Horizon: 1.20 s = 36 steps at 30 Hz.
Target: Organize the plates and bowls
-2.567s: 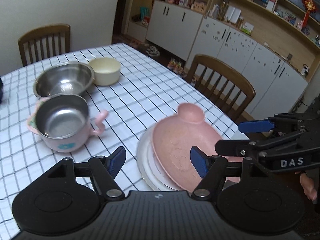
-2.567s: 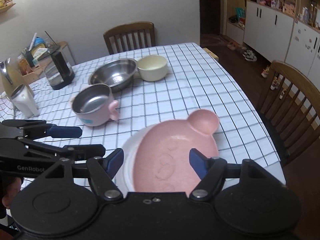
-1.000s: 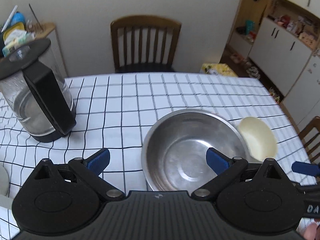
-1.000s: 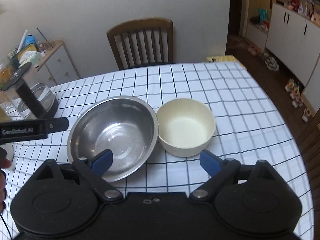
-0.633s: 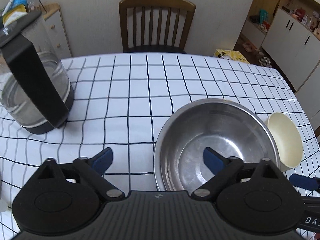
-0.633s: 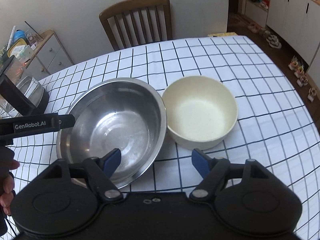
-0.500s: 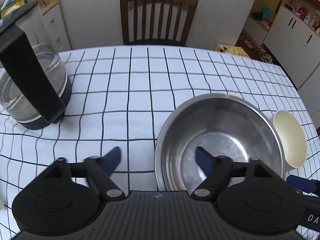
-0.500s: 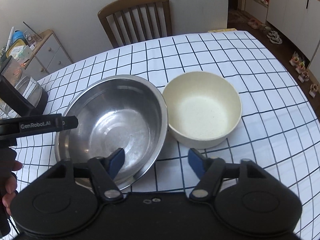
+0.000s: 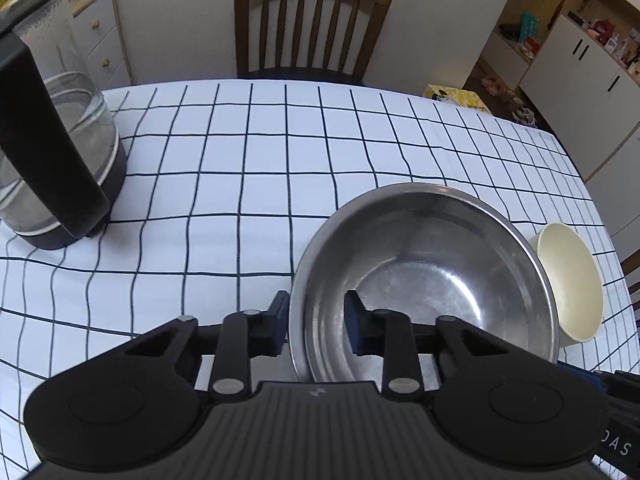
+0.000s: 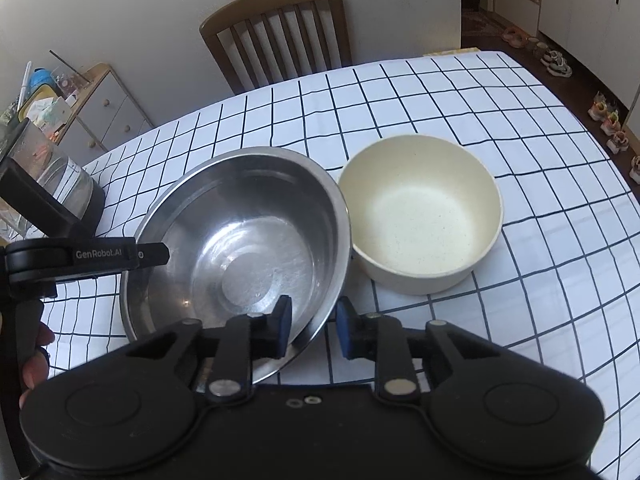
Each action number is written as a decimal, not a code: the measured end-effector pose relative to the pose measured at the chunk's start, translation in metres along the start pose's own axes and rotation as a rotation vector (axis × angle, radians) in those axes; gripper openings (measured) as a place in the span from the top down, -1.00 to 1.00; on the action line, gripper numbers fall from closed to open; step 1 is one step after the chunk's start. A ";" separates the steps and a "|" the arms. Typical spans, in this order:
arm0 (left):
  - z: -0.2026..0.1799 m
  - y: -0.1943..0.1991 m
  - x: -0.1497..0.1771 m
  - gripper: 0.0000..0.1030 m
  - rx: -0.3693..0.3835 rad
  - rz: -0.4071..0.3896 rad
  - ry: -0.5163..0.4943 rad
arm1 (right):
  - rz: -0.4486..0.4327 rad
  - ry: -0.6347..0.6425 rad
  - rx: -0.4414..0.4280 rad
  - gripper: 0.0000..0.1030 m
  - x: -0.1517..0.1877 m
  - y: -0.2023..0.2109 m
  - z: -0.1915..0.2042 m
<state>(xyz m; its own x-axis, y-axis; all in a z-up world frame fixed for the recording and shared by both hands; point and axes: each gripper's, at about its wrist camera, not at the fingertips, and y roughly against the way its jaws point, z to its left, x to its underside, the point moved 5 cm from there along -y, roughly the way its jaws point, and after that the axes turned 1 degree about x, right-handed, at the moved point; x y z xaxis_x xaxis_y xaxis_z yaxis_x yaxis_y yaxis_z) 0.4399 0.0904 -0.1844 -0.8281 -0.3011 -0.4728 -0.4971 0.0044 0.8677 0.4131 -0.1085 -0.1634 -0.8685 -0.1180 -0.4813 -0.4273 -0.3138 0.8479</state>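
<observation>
Checked white tablecloth (image 9: 248, 184) over a dining table, wooden chair (image 9: 312, 20) at the far side. Left gripper (image 9: 316, 322) astride the near-left rim of a steel bowl (image 9: 432, 272), one pad outside, one inside, jaws just closed in, seemingly pinching the wall. Right gripper (image 10: 312, 326) likewise across the same bowl's near-right rim, jaws just drawn narrow around it, contact not fully clear. Cream bowl (image 10: 424, 216) touching the steel bowl's right side, upright. Glass kettle (image 9: 48, 140) with black handle well off to the left. White cupboards (image 9: 580, 68) further right.
</observation>
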 end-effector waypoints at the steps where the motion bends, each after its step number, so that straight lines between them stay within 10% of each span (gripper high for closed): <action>1: 0.000 0.000 0.000 0.53 -0.002 0.000 0.001 | 0.001 -0.002 0.000 0.64 0.000 0.000 -0.001; 20: 0.003 0.070 -0.003 0.63 0.040 -0.078 0.009 | -0.128 0.061 -0.022 0.66 -0.017 0.053 0.013; 36: 0.027 0.202 0.093 0.63 0.145 -0.126 -0.034 | -0.140 0.154 -0.078 0.66 0.052 0.148 0.037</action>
<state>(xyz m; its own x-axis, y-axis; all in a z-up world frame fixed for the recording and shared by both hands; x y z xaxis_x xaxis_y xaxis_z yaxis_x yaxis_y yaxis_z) 0.2554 0.0893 -0.0577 -0.7640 -0.2759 -0.5832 -0.6273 0.1064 0.7715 0.2956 -0.1258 -0.0549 -0.7511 -0.2086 -0.6264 -0.5149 -0.4087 0.7535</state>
